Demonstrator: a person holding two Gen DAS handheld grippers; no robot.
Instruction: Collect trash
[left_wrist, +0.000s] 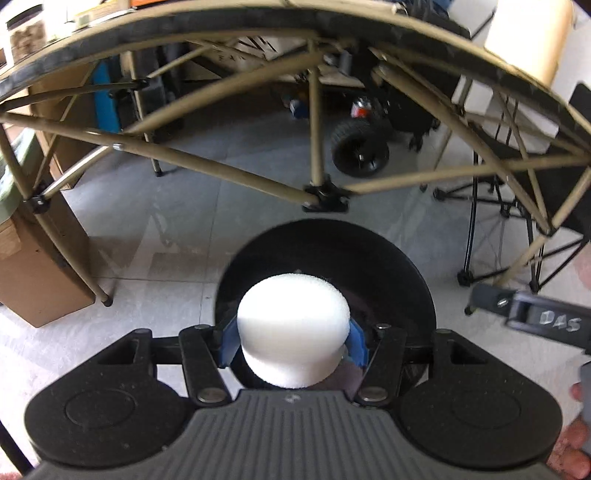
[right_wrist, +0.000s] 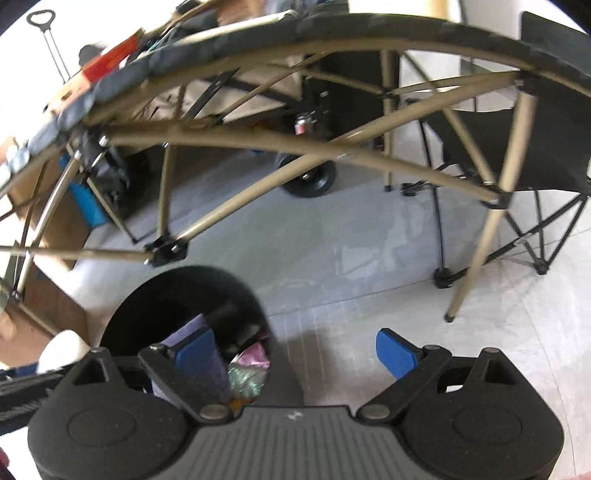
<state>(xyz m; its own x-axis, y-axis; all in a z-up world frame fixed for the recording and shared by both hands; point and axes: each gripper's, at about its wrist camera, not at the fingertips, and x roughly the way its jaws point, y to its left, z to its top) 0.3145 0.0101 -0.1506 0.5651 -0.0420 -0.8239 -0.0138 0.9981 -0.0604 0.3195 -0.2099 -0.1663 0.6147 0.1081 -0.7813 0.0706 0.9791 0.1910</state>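
In the left wrist view my left gripper (left_wrist: 293, 341) is shut on a white foam cup (left_wrist: 293, 325), its blue pads pressing both sides. The cup hangs directly above the round black trash bin (left_wrist: 369, 258) on the floor. The right gripper's dark body (left_wrist: 535, 321) shows at the right edge of this view. In the right wrist view my right gripper (right_wrist: 295, 350) stands wide open with nothing between its blue fingers (right_wrist: 395, 350). The trash bin (right_wrist: 155, 295) lies under its left finger, with purple, pink and greenish wrappers (right_wrist: 247, 369) inside. The white cup (right_wrist: 61, 350) shows at the left edge.
A folding table with tan crossed legs (left_wrist: 314, 110) and a dark top edge (right_wrist: 332, 26) arches over the floor behind the bin. Cardboard boxes (left_wrist: 37, 280) stand at the left, a black folding chair (right_wrist: 535, 147) at the right, and a wheeled cart (left_wrist: 360, 151) behind.
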